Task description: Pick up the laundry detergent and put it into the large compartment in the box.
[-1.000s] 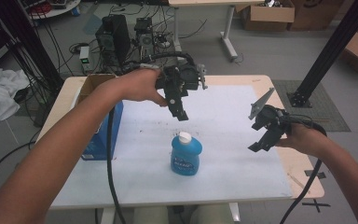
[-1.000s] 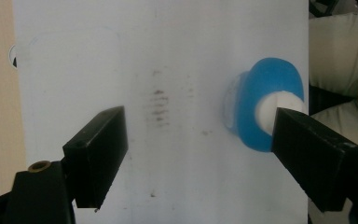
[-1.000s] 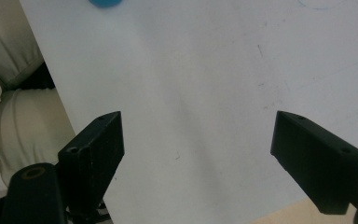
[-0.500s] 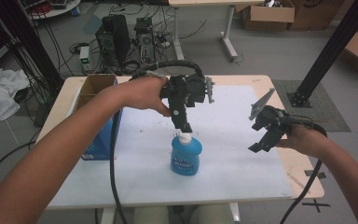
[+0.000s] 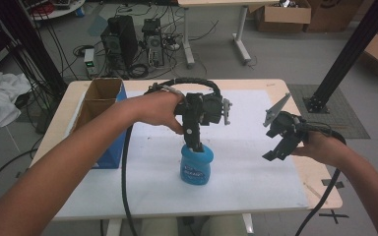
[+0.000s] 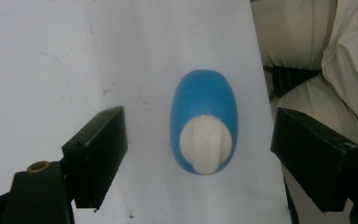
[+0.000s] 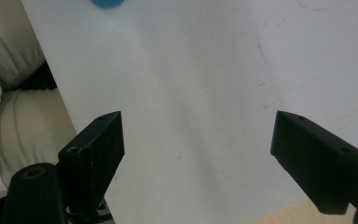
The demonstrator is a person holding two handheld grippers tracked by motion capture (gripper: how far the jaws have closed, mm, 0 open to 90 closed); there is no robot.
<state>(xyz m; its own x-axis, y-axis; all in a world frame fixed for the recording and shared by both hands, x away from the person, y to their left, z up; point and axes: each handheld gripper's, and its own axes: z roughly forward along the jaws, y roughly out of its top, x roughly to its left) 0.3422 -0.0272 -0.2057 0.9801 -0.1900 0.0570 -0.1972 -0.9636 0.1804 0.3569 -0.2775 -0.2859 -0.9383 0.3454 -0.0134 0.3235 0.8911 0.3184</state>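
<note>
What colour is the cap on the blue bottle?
White. The cap on the blue bottle shows best in the left gripper view.

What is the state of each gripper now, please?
Left gripper: open, fingers on either side of the blue bottle, above its white cap, holding nothing.
Right gripper: open, empty, over the white table.

- The squat blue plastic bottle (image 5: 195, 166) with a white cap stands at about 6 o'clock on the white table top. It has a label with white letters on its front, but the letters are too blurry to read.
- No other words, numbers or signs can be read.
</note>
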